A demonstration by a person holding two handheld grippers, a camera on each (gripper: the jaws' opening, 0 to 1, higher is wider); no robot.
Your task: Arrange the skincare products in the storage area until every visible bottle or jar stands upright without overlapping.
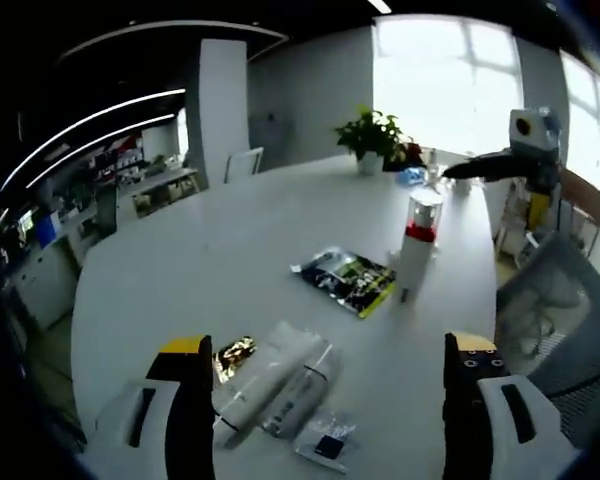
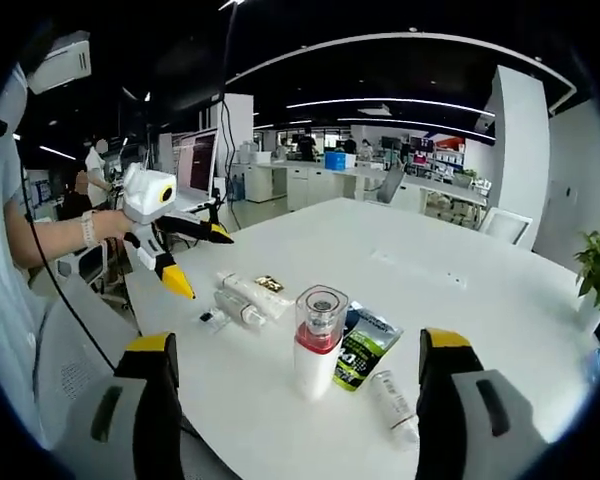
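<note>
the white table carries the skincare items in two loose groups. near the middle of the tabletop one bottle with a red band and clear cap stands upright. a green-and-black sachet lies flat just beside it, and a small white tube lies on its side toward the near edge in the right gripper view. closer to the left-hand edge in that view, two white tubes lie side by side and touching, with a small gold packet and a small clear packet by them.

the left gripper hangs over the pair of tubes with its jaws wide apart and nothing between them. the right gripper faces the standing bottle, jaws also spread and empty.

counted: one upright bottle, three lying tubes, one sachet, two small packets. a potted plant sits at the far edge.

the step in hand looks like taking one of the two touching tubes to stand it up. it would go best if the left gripper closed across the body of the outer tube alone, square to its length, so the neighbour is not dragged. the tube would then go down on its cap end on a bare patch, apart from the others. tubes likely tip easily, so a slow release seems wise.
</note>
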